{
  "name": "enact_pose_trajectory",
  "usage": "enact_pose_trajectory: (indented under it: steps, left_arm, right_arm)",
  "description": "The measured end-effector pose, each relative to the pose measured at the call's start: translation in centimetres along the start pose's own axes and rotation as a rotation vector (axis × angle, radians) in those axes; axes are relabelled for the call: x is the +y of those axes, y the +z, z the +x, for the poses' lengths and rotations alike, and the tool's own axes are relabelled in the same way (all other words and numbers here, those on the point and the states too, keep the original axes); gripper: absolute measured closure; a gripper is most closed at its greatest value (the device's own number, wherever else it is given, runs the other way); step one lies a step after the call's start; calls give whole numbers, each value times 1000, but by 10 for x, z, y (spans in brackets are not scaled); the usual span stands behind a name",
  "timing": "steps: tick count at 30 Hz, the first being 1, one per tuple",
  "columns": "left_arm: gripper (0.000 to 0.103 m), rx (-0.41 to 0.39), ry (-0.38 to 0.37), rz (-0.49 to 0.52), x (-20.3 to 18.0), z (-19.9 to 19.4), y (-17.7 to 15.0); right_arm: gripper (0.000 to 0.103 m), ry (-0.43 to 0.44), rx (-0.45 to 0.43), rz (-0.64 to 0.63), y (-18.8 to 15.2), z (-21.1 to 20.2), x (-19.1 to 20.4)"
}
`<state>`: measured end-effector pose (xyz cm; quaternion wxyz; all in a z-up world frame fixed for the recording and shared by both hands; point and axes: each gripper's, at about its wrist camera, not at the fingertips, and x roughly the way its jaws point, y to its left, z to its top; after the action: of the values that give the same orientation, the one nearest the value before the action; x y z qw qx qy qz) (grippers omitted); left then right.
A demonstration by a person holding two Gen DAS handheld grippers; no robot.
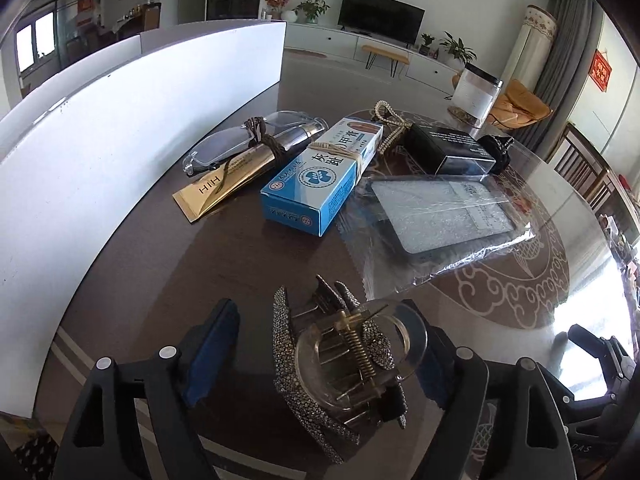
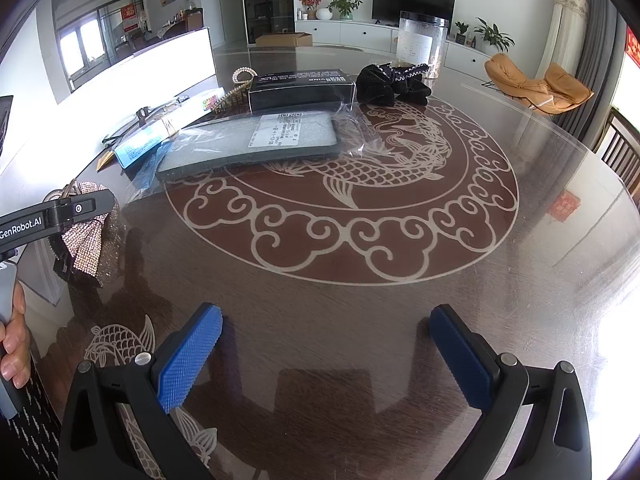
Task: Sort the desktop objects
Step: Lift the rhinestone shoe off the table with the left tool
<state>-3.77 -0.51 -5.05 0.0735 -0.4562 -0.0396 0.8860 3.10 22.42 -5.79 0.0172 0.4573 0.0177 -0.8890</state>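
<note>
Glass tabletop: left claw spread around hair clip.

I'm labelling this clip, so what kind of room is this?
Most likely a home living and dining room: a television on a low white cabinet, potted plants, and a large round dining table.

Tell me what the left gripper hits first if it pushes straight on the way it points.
The rhinestone hair claw: it already sits between the open fingers of the left gripper, so it would meet that first. Beyond it lies the bagged grey pad, though depth is hard to judge through the fisheye.
</note>
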Motion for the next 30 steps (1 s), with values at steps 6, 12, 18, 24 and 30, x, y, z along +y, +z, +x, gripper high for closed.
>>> enact_pose_trajectory:
  steps: [6,12,18,24,30]
  left_arm:
    - [14,19,90,91,-15,6,-4]
    - [2,29,101,105,-17,8,-7]
    - [0,31,104,102,-16,8,-8]
    - [0,32,105,99,-16,8,-8]
    - [0,31,105,100,-16,7,-9]
  right_arm:
    - [0,0,0,0,0,1,0]
    - [0,0,0,0,0,0,0]
    - [0,0,0,0,0,0,0]
    - [0,0,0,0,0,0,0]
    - [0,0,0,0,0,0,0]
